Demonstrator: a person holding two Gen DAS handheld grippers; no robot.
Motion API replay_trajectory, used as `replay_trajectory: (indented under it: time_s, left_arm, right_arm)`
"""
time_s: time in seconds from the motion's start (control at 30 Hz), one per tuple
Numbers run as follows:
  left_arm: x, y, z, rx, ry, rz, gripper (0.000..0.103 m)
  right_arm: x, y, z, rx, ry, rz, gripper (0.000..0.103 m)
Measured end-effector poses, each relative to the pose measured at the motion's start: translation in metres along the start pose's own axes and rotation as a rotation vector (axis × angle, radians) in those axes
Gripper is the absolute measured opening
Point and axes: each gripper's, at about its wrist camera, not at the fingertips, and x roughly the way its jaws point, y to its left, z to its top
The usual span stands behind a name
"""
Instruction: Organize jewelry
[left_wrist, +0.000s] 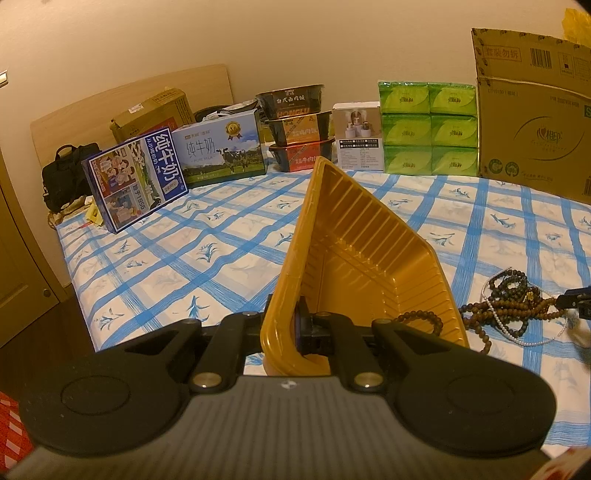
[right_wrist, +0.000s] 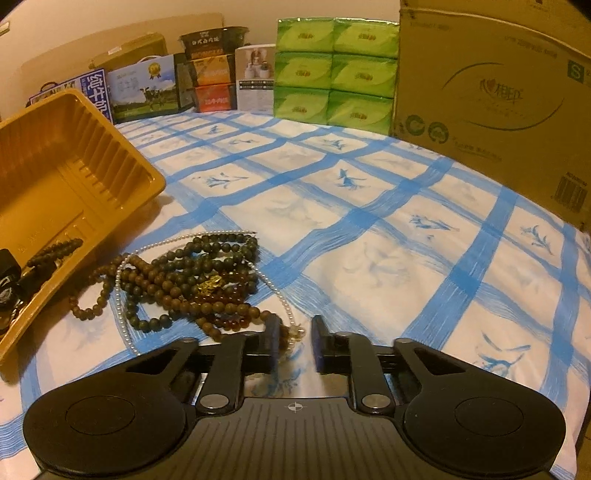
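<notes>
Here the left gripper pinches the yellow tray's edge to tip it toward the beads on the bed, while the right gripper waits apart beside them, ready to grab.

The yellow tray runs off the left edge; the left gripper hides its near rim.

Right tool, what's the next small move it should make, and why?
Probably ease the right tool forward and close on the nearest strands of the bead pile. It is open at the pile's edge, holding nothing, while the left tool grips the tilted gold tray, where one brown bead strand already lies.
</notes>
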Motion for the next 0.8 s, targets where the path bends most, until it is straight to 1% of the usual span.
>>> replay_trajectory:
  time_s: [0.17, 0.33, 0.43, 0.57, 0.8]
  left_arm:
    - [0.0, 0.0, 0.0, 0.002, 0.0, -0.001, 0.007]
    - [0.0, -0.001, 0.0, 0.001, 0.0, 0.0, 0.007]
    - [0.0, -0.001, 0.0, 0.0, 0.001, 0.0, 0.007]
    - [0.0, -0.001, 0.0, 0.001, 0.0, 0.001, 0.007]
    - [0.0, -0.001, 0.001, -0.002, 0.0, -0.001, 0.007]
  right_arm:
    - [-0.007, 0.003, -0.001, -0.007, -0.018, -0.012, 0.013]
    - [-0.023, 0.01, 0.001, -0.062, -0.065, -0.031, 0.013]
    - [-0.03, 0.017, 0.006, -0.075, -0.088, -0.017, 0.013]
    - [-0.038, 0.036, 0.017, -0.089, -0.113, 0.041, 0.013]
    - [-0.037, 0.096, 0.037, -0.163, -0.144, 0.189, 0.013]
